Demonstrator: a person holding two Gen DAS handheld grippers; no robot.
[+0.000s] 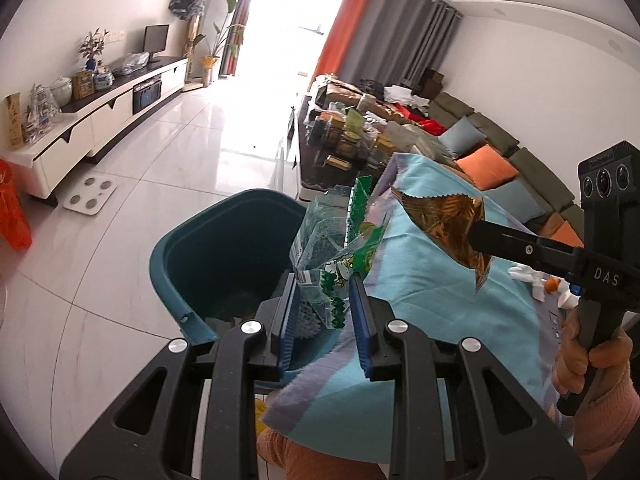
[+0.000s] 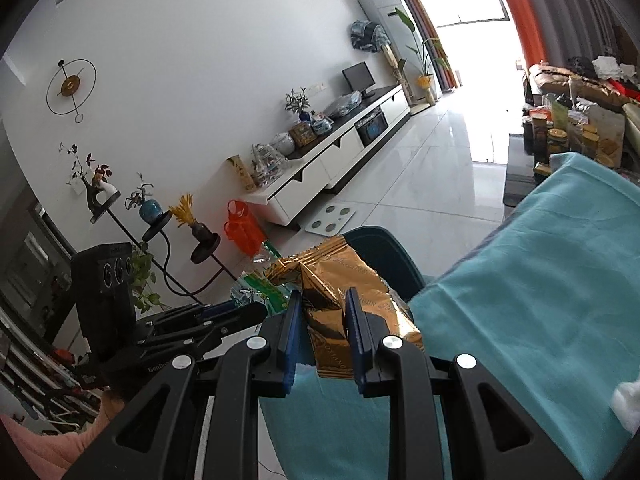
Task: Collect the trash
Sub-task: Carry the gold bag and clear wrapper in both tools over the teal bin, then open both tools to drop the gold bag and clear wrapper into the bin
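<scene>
Both grippers clamp trash for dumping: the left gripper (image 1: pixel 324 304) pinches a clear green-printed wrapper (image 1: pixel 336 248), the right gripper (image 2: pixel 322 320) a gold foil wrapper (image 2: pixel 340 280), with the teal bin (image 1: pixel 224 248) at ten o'clock.

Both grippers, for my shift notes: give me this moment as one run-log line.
left gripper: shut on green wrapper | right gripper: shut on gold wrapper | bin: beside table, not yet dropped
</scene>
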